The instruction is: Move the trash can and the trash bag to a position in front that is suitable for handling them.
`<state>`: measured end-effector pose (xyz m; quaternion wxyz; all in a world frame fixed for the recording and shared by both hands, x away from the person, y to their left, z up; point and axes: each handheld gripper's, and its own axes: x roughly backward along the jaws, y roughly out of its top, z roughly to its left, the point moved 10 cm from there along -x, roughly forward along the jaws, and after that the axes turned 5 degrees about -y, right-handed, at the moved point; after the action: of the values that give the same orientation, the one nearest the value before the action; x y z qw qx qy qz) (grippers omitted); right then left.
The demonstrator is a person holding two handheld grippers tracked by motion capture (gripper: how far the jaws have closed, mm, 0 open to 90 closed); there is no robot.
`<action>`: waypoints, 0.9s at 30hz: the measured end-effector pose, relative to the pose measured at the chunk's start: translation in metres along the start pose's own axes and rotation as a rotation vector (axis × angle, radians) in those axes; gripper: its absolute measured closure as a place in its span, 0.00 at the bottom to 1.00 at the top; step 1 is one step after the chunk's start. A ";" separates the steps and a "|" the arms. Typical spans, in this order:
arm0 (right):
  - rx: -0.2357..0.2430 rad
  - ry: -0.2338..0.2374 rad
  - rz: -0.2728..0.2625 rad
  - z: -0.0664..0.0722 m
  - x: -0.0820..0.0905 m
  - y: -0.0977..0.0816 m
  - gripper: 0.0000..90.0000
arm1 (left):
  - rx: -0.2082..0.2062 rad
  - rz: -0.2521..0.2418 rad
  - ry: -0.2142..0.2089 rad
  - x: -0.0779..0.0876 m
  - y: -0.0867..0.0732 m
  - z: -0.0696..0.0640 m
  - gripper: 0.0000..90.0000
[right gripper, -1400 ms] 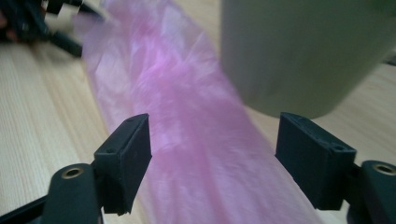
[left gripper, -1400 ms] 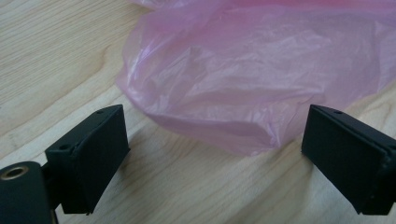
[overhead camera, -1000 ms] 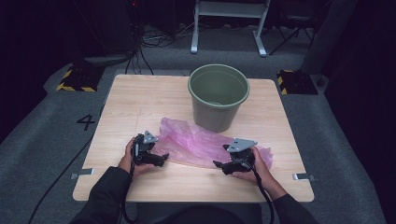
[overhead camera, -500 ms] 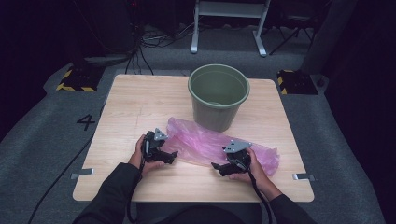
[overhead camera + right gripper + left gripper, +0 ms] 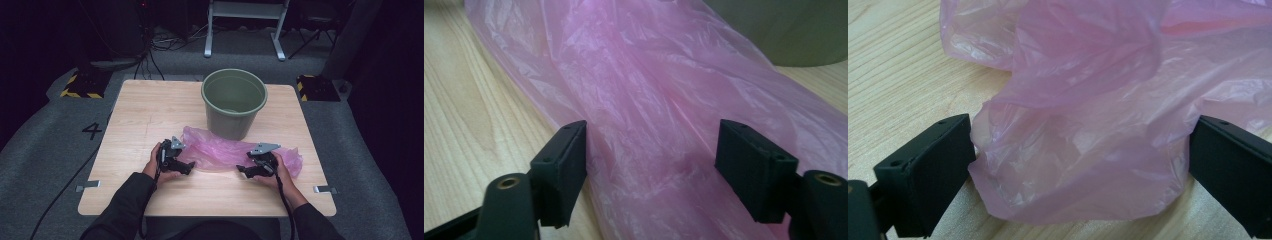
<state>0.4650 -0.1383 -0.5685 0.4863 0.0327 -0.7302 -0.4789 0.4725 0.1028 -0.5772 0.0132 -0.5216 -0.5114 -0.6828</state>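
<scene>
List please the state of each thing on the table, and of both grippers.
pink plastic bag: crumpled, lying flat on the table in front of the bucket.
green bucket: upright, no lid.
left gripper: jaws wide, a bunched end of the bag between them, not pinched.
right gripper: jaws have just been closing, apart, bag between them, not yet gripped.
table: wooden, level.

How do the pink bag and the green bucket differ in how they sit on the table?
The bag lies flat and crumpled; the bucket stands upright and keeps its round shape. The bag is thin, see-through pink film; the bucket is solid, opaque green. The bag lies between the open jaws of both grippers; the bucket stands behind them. Both rest on the table.
</scene>
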 end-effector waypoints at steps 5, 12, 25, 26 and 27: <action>-0.027 0.031 -0.031 -0.005 0.003 0.007 0.27 | -0.004 0.000 -0.003 0.002 -0.002 0.001 0.01; -0.133 -0.024 -0.131 -0.041 0.022 0.044 0.20 | -0.006 0.000 -0.002 0.002 -0.002 0.001 0.01; -0.066 -0.038 -0.124 -0.044 -0.006 0.068 0.19 | -0.004 -0.002 -0.009 0.003 -0.003 0.001 0.01; -0.066 -0.038 -0.124 -0.044 -0.006 0.068 0.19 | -0.004 -0.002 -0.009 0.003 -0.003 0.001 0.01; -0.017 -0.037 -0.116 -0.038 -0.009 0.072 0.20 | -0.004 -0.002 -0.009 0.003 -0.003 0.001 0.01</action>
<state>0.5277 -0.1204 -0.5195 0.4442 0.0621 -0.7319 -0.5130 0.4696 0.1063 -0.5773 0.0092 -0.5243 -0.5106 -0.6814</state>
